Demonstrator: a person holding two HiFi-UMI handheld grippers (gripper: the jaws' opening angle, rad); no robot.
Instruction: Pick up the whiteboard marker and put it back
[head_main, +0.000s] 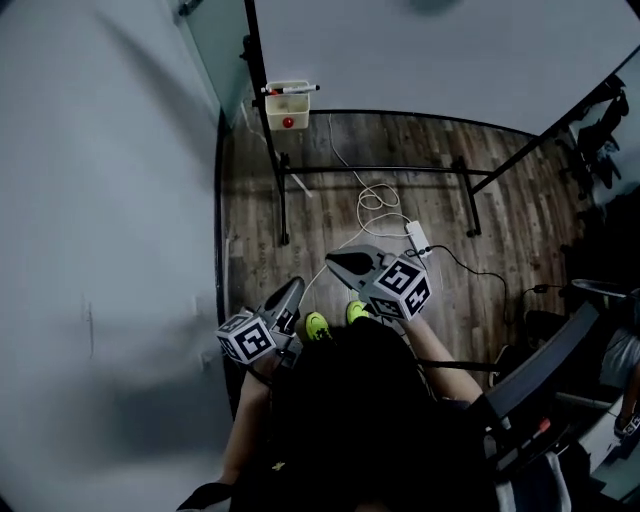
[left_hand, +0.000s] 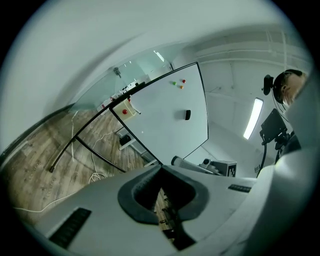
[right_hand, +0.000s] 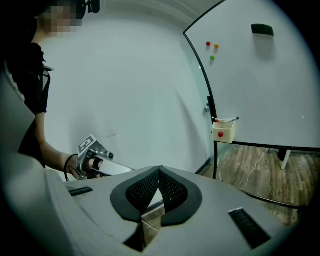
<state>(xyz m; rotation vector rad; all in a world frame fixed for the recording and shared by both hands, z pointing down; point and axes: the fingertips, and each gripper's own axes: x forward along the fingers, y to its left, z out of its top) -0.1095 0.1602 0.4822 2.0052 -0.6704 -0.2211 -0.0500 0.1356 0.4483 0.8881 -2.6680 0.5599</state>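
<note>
Low in the middle of the head view, the left gripper (head_main: 295, 286) and the right gripper (head_main: 333, 262) are both clenched shut with nothing in them. Past them a white cord (head_main: 375, 200) lies on the wood floor (head_main: 420, 150). Up near the top, the marker (head_main: 290, 89) lies across a small box (head_main: 288, 113) on the whiteboard (head_main: 450, 50) stand.

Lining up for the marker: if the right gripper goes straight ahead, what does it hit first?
Probably the grey wall, left of the whiteboard; nothing nearer shows, though depth is unclear.
</note>
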